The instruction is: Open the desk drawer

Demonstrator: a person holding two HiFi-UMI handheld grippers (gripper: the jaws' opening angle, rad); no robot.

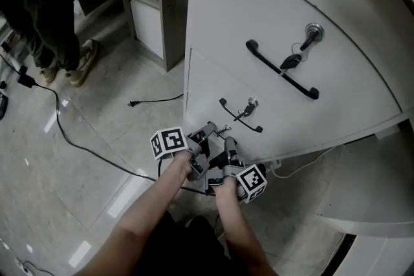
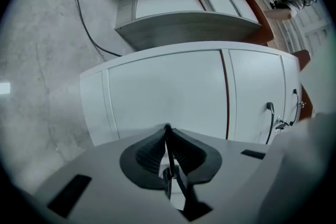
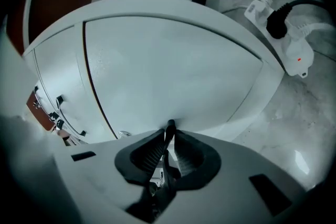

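One white cabinet (image 1: 259,22) shows three drawers, and at the lowest drawer (image 2: 168,92), next to the floor (image 1: 97,126), the two grippers, left gripper (image 2: 167,139) and right gripper (image 3: 169,139), each clench its one thin black handle (image 2: 167,128), while two keys (image 1: 290,62) (image 1: 245,113) hang at the drawers above.

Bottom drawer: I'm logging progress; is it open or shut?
Shut: the bottom drawer sits flush with the next drawer, only a thin seam between them.
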